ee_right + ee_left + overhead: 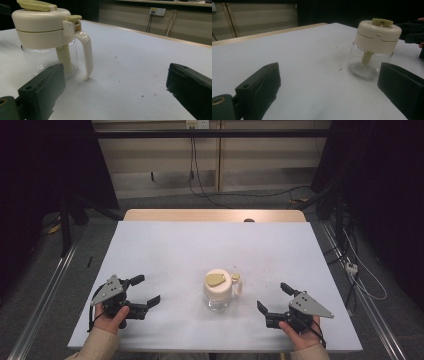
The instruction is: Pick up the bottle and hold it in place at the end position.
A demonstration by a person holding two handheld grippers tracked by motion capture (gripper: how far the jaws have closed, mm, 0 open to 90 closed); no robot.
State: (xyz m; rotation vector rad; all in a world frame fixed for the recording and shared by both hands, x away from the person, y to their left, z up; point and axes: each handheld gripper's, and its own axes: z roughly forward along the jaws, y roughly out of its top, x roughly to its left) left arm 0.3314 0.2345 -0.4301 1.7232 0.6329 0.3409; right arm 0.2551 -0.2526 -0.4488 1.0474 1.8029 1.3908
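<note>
1. A glass jar (218,292) with a cream lid (218,284) is standing upright on the white table (165,250), nearer the person's edge than the far one, and it is sitting between the two claws.
2. The left claw (141,290) is hovering well to the left of the jar, its jaws standing apart with nothing between them; the person's left hand (111,317) is gripping it from below.
3. The right claw (273,297) is resting to the right of the jar, jaws likewise spread wide and holding nothing, with the right hand (299,332) behind it.
4. Bare table surface is lying between each claw and the jar (nothing is blocking either path); a few small dark specks (340,67) are dotting the cloth near the jar's base.
5. Beyond the jar, the table's wooden far edge (215,215) is showing, and farther back cables (200,180) are trailing down a pale wall.
6. The right gripper view is showing the jar's curved cream handle (86,56) with a small thumb tab (73,18) above it, pointing toward that claw; the flat yellowish flap (35,5) on the lid is also showing.
7. The left gripper view is showing the handle-free side, where a cream tube (367,57) is hanging down inside the clear glass, and the other claw (413,32) is appearing dark behind the jar.
8. The high view is showing both forearms coming in past the near table edge.
</note>
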